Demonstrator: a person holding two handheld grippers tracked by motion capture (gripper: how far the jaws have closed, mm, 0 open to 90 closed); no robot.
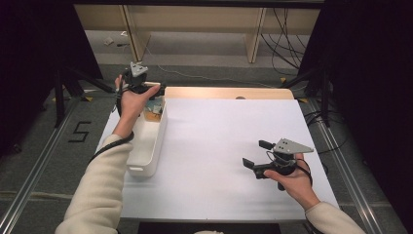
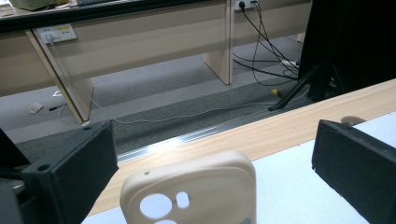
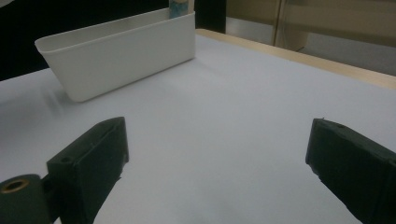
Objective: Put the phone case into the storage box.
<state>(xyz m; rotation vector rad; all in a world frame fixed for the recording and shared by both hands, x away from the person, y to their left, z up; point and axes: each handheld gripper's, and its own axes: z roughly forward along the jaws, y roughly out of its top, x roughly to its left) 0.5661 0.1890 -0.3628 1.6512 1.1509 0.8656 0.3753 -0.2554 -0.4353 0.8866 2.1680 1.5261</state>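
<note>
Jaws of our right gripper (image 1: 258, 155) stand wide apart over bare white tabletop (image 1: 219, 146), well to the right of the white bin (image 1: 148, 146) — nothing between them. Farther off, at the bin's far end, our left gripper (image 1: 138, 80) hangs with jaws spread too, a beige phone case (image 2: 191, 191) standing upright between them — untouched by either.

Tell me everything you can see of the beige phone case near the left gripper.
The phone case is beige and looks like soft, matte silicone with rounded corners. Its upper part shows, standing roughly upright, with a large round camera cutout, a smaller oval one beside it and a tiny hole near the top corner. It sits between the wide-open jaws of the left gripper, touching neither. Its lower end is out of frame, so what holds it up cannot be told.
</note>
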